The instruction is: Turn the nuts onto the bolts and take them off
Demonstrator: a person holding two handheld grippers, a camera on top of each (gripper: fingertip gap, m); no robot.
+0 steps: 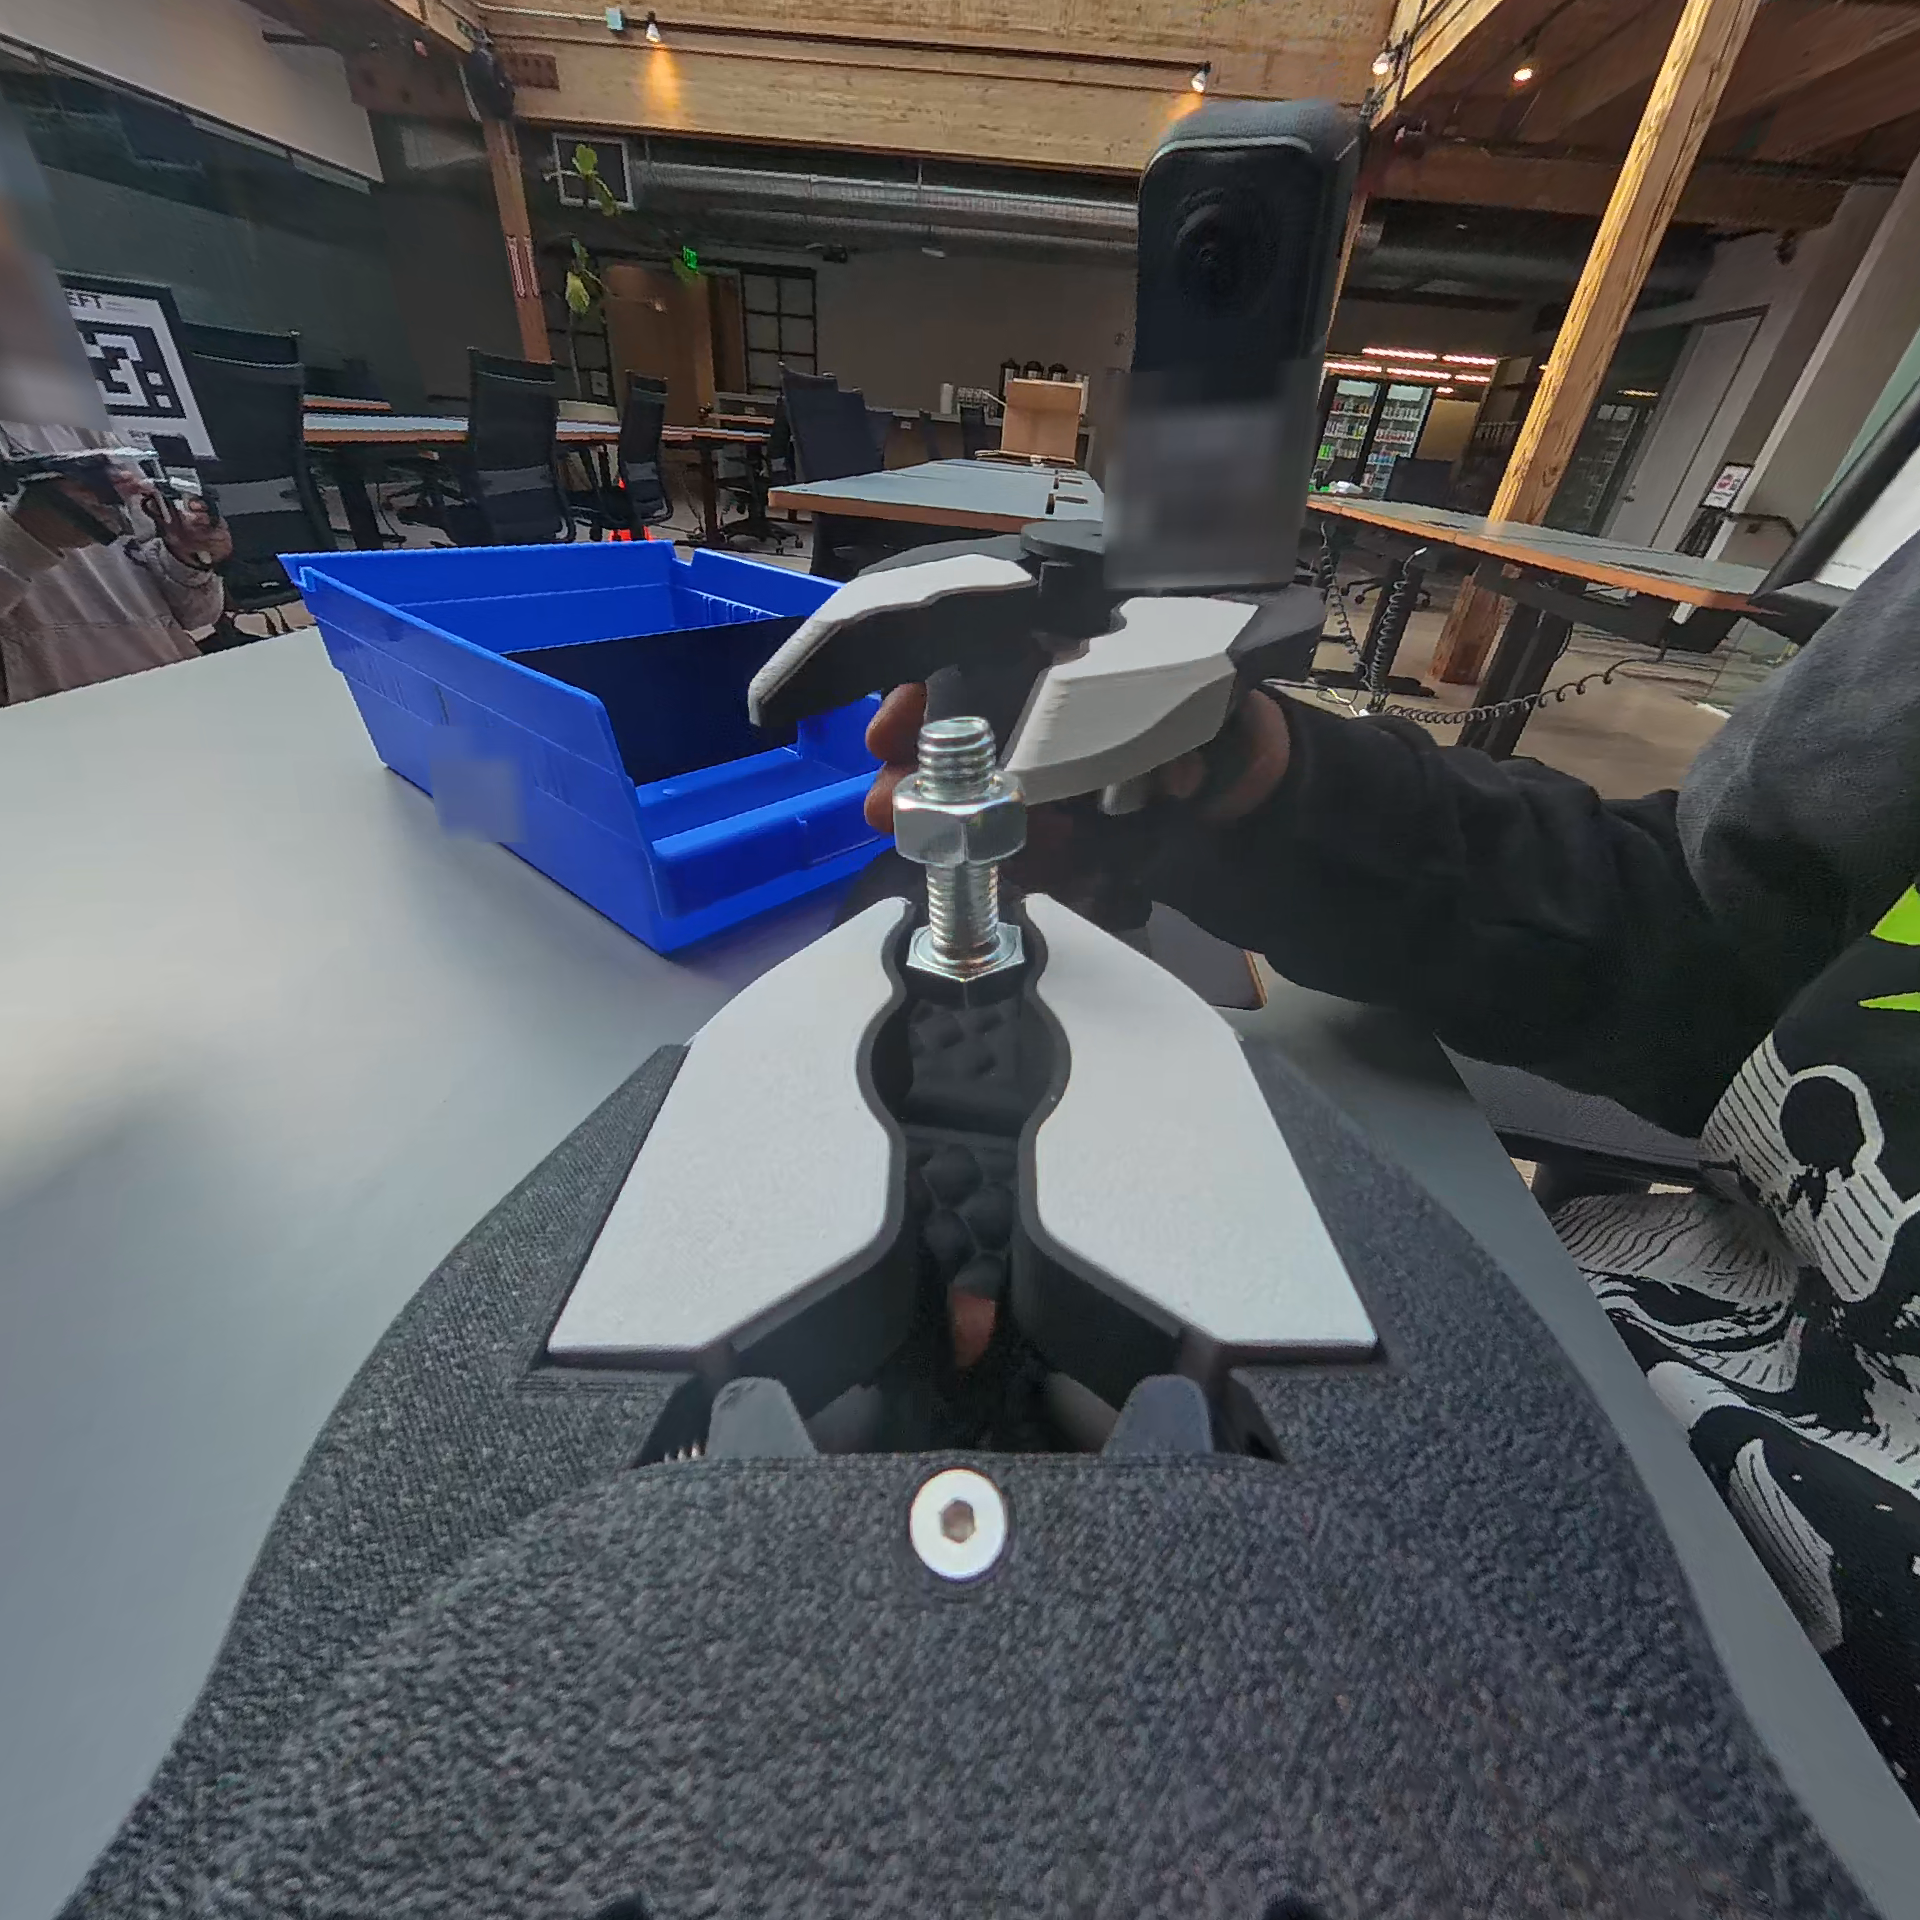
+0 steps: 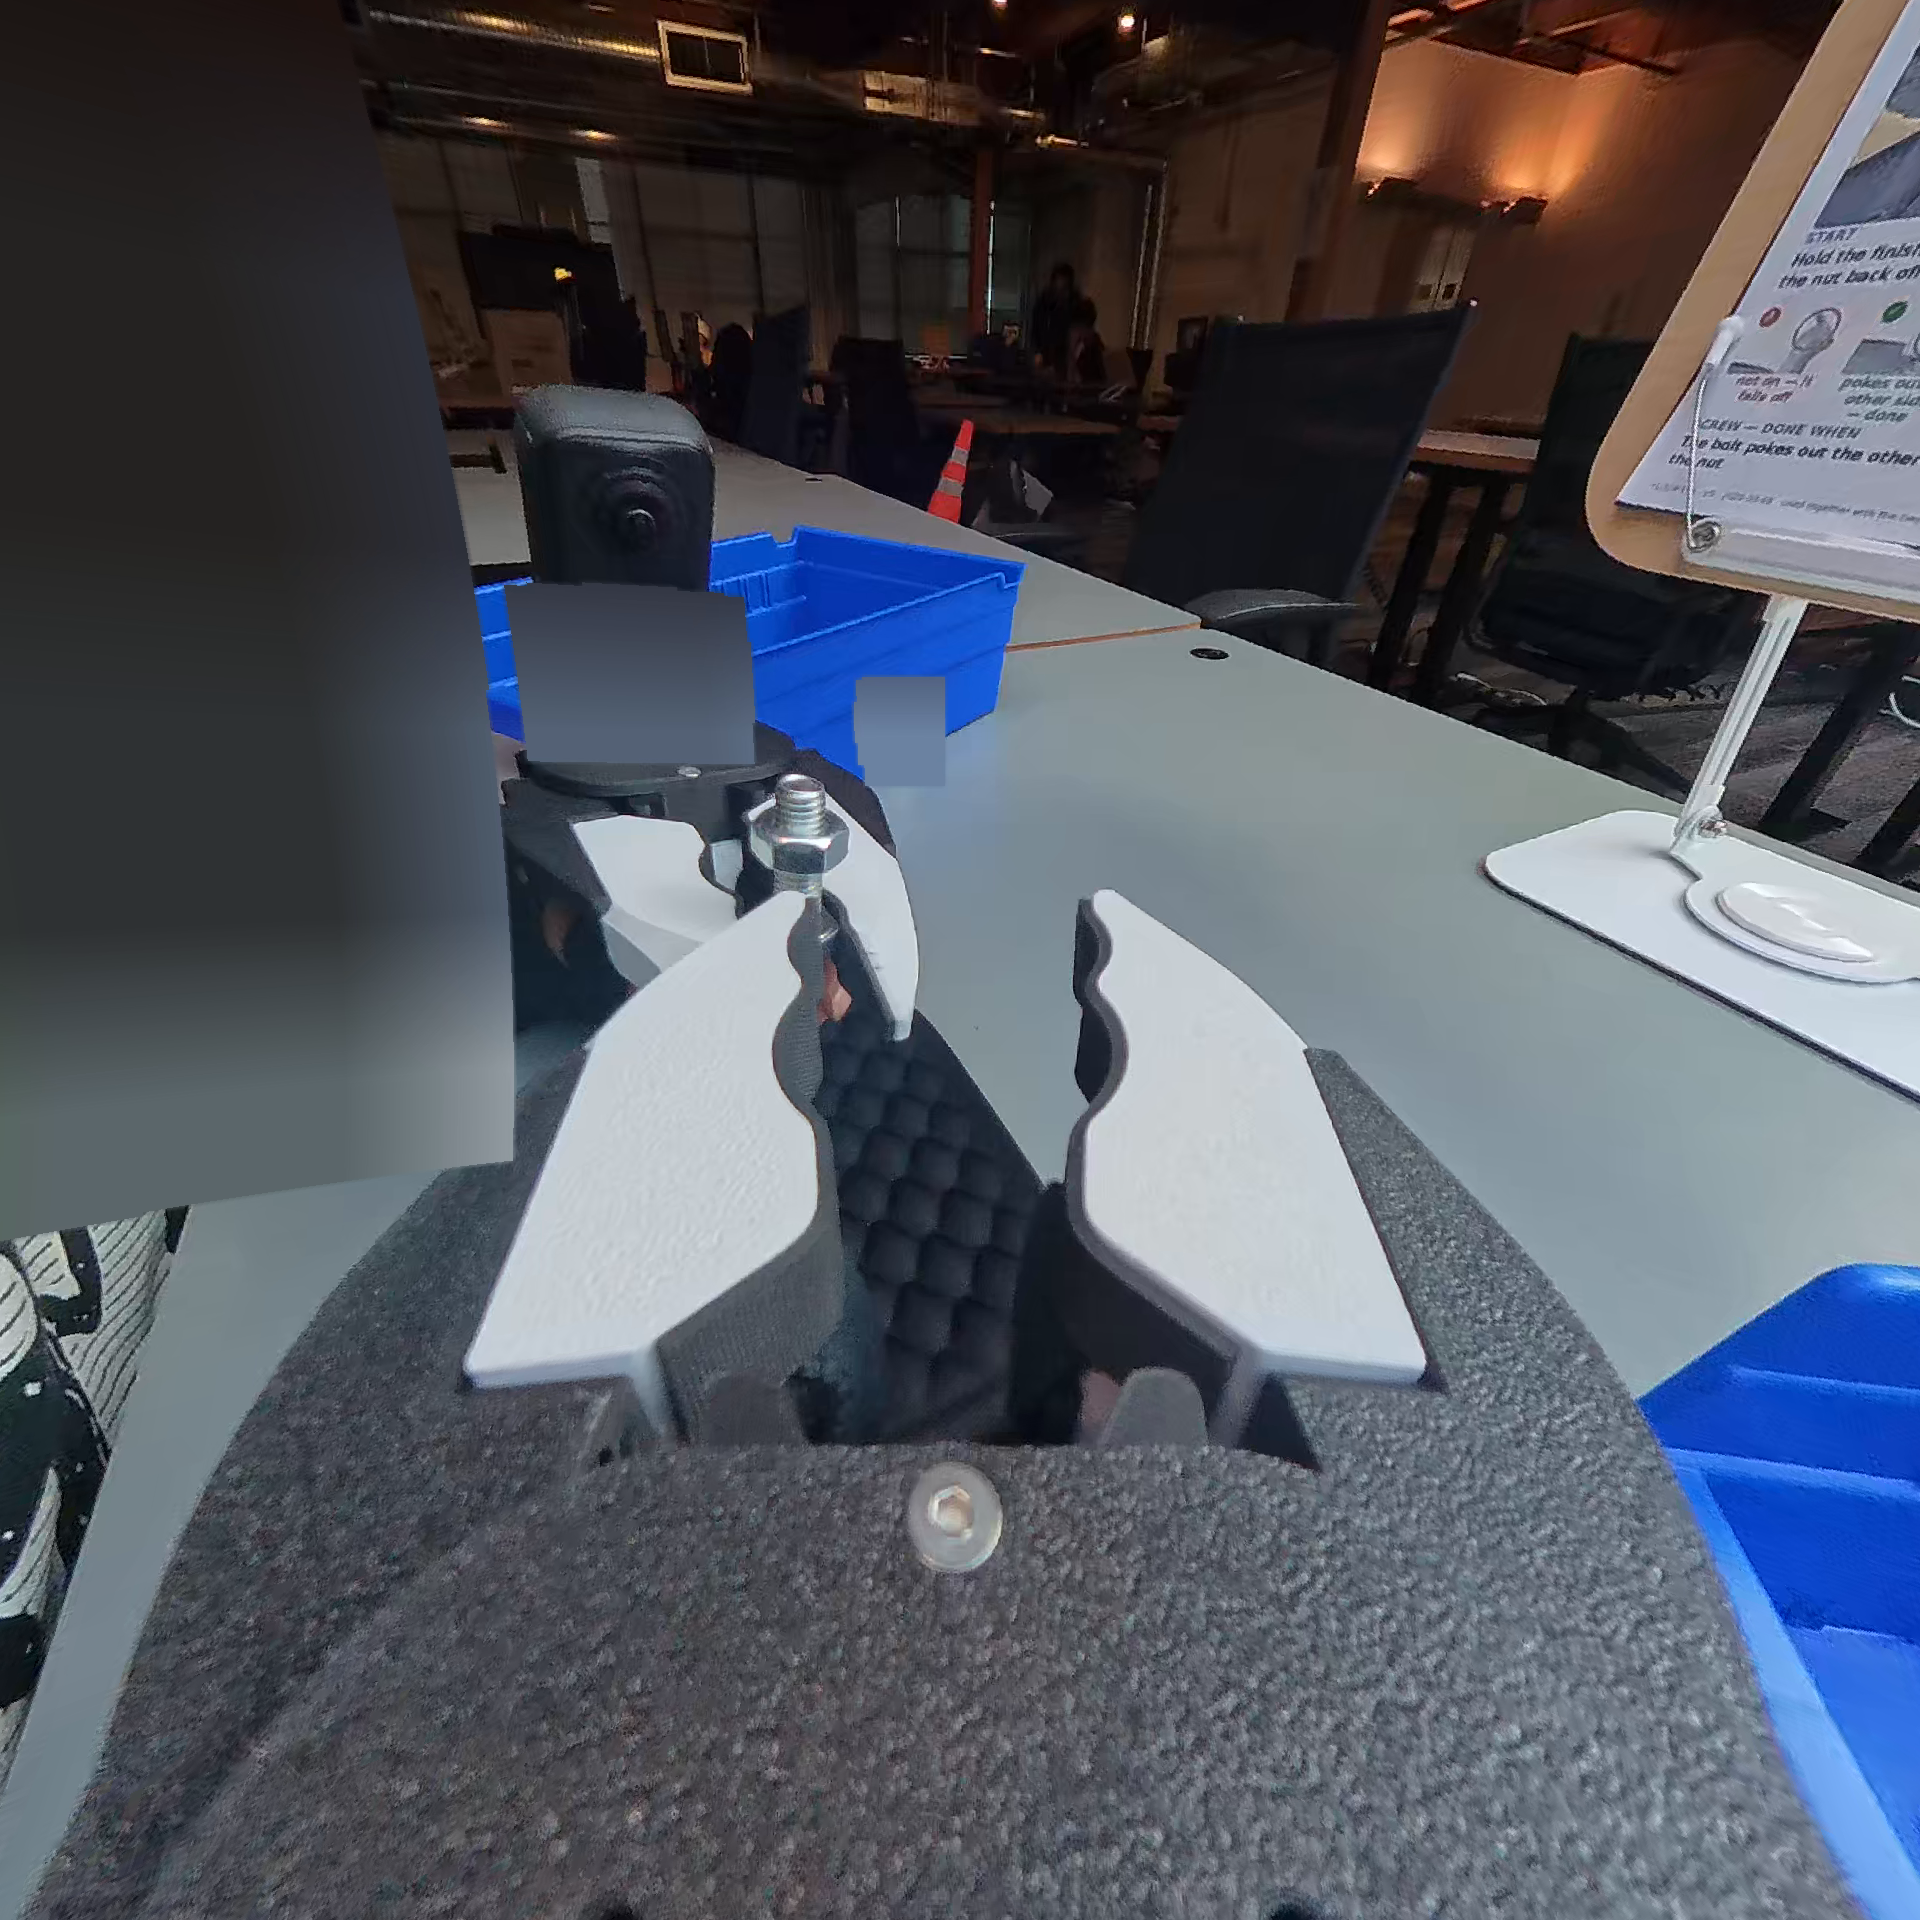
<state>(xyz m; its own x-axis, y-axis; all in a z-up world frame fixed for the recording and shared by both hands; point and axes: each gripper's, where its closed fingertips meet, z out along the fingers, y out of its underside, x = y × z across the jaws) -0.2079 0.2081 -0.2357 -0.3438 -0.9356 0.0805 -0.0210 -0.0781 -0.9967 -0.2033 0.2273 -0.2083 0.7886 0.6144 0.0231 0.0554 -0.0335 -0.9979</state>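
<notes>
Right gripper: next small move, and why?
Probably bring the right gripper in around the nut and close on its flats. The left gripper is shut on the bolt at its head, holding it upright, with the nut part-way down the thread and thread showing above it. The right gripper is open, and the nut sits just off its left finger, not between the two.

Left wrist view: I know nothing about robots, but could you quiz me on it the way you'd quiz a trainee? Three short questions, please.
1. True or false: the left claw grips the bolt by its head.
2. The right claw is: A open; B shut on the nut; C out of view.
3. Short answer: does thread poke out above the nut?

Key: 1 true; 2 A; 3 yes.
</notes>
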